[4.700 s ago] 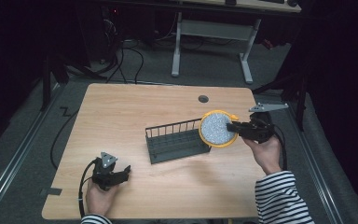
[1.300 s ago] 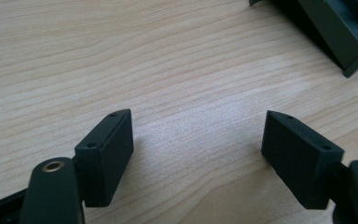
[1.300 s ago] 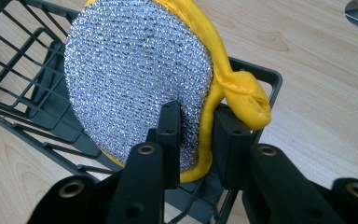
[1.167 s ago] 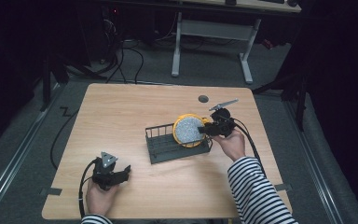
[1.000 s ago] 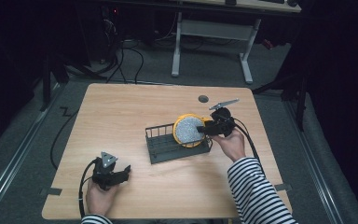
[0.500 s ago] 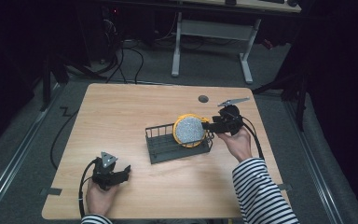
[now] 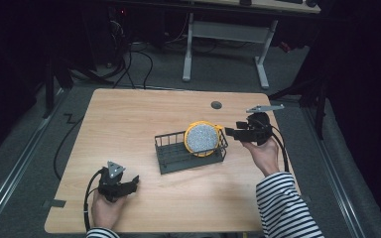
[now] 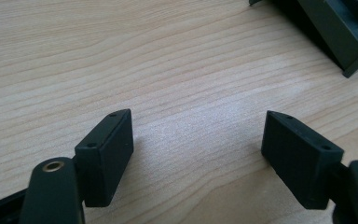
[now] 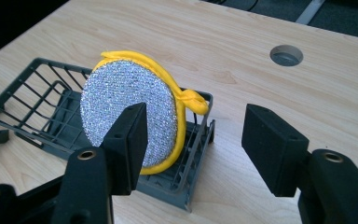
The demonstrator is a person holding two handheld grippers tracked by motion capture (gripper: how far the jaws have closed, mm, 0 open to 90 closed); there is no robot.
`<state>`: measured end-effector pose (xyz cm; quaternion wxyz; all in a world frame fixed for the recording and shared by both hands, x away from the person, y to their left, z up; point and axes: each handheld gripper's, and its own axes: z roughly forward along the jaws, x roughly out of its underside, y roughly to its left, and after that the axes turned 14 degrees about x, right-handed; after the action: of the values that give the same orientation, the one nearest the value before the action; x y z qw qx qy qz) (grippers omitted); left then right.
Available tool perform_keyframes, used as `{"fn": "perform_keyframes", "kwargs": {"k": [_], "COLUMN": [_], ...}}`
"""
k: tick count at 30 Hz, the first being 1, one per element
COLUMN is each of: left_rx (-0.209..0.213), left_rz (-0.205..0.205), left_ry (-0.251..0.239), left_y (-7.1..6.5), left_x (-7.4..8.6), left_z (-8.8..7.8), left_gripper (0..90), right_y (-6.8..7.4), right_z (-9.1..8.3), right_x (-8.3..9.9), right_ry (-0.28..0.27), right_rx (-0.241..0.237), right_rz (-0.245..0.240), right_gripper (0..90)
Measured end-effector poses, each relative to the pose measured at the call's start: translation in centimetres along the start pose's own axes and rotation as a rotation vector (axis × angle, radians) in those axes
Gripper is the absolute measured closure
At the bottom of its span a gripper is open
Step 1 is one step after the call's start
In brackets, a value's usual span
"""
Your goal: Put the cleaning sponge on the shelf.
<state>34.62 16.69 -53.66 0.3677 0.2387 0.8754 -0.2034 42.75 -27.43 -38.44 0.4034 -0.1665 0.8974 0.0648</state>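
Here the round scrubbing pad (image 7: 202, 138) (silver mesh face, yellow rim) stands on edge in the dark wire rack (image 7: 171, 153) near the middle of the bench (image 7: 129, 114), propped in the rack's right end so the wires keep it upright, its yellow loop hanging over the rim. The right claw (image 7: 230, 132) hovers just beside the rack, level with the pad, jaws spread and gripping nothing; in the right gripper view the pad sits beyond the claw's left jaw, apart from it, which reads as a release. The left claw (image 7: 135, 180) rests low at the bench's near-left corner, well apart from the rack, jaws likewise spread over bare wood, probably just parked out of the way.
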Motion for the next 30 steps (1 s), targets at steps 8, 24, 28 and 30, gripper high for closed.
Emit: {"fn": "perform_keyframes", "kwargs": {"k": [8, 24, 28, 30], "left_rx": [-0.001, 0.0, 0.0, 0.0], "left_rz": [0.0, 0.0, 0.0, 0.0], "left_ry": [0.0, 0.0, 0.0, 0.0], "left_y": [0.0, 0.0, 0.0, 0.0], "left_x": [0.0, 0.0, 0.0, 0.0], "left_z": [0.0, 0.0, 0.0, 0.0], "left_gripper": [25.6, 25.6, 25.6, 25.6], "right_y": [-1.1, -2.3, -2.3, -2.3], "right_z": [-2.1, -5.0, -5.9, -6.2], "right_x": [0.7, 2.5, 2.9, 3.0], "right_ry": [-0.051, -0.057, -0.057, -0.055], "right_rx": [0.02, 0.049, 0.069, 0.072], "right_rz": [0.027, 0.057, 0.046, 0.039], "right_gripper": [40.7, 42.0, 42.2, 42.3]}}
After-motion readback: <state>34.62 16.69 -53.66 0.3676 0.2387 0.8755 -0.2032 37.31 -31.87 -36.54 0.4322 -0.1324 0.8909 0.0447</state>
